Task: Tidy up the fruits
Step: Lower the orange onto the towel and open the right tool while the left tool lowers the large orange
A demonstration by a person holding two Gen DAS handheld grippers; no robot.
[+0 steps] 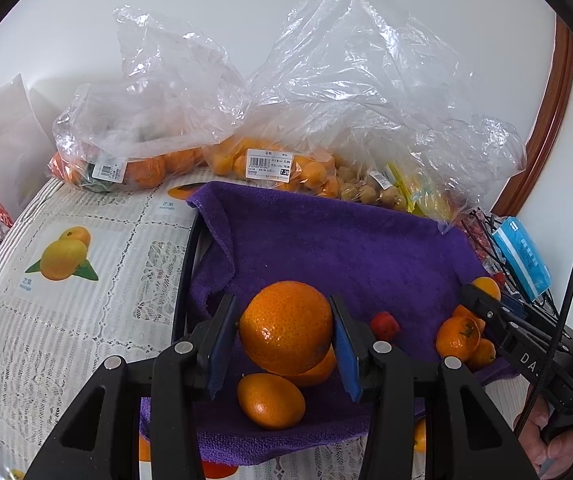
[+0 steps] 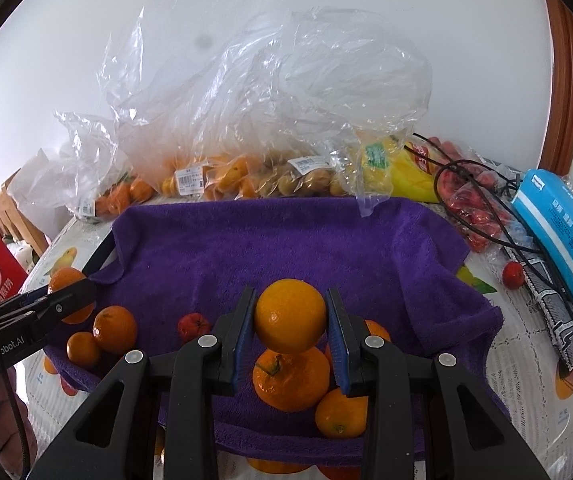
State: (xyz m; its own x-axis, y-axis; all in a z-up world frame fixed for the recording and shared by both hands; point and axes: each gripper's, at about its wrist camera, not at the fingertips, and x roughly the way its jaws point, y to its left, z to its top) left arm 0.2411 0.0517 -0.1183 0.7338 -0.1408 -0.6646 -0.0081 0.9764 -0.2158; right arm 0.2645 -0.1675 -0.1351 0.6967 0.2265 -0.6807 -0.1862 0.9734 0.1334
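Jaws on both sides are clamped on fruit: the left gripper (image 1: 286,334) pinches a large orange (image 1: 286,326) across its widest part between its blue pads, and the right gripper (image 2: 290,324) does the same with a smaller, smoother orange (image 2: 290,316). Each fruit hangs just above the purple towel (image 2: 306,240), which is draped over a dark tray or basket whose rim shows at the towel's left edge; the cloth probably cushions the fruit and keeps it from rolling. Below the left gripper's orange lie two more, one of them oval, and below the right gripper's lie a stemmed mandarin (image 2: 290,378) and another orange, so both hands seem to be adding to small clusters already started. A little red fruit (image 2: 193,326) sits on the towel between the two clusters. Behind the towel, against the wall, crumpled clear plastic bags (image 1: 222,120) with price labels hold more oranges, kumquats and pale round fruit, apparently the supply being sorted. Off to the right on the patterned desk cover rest a blue tissue pack (image 2: 562,236) and black cables.
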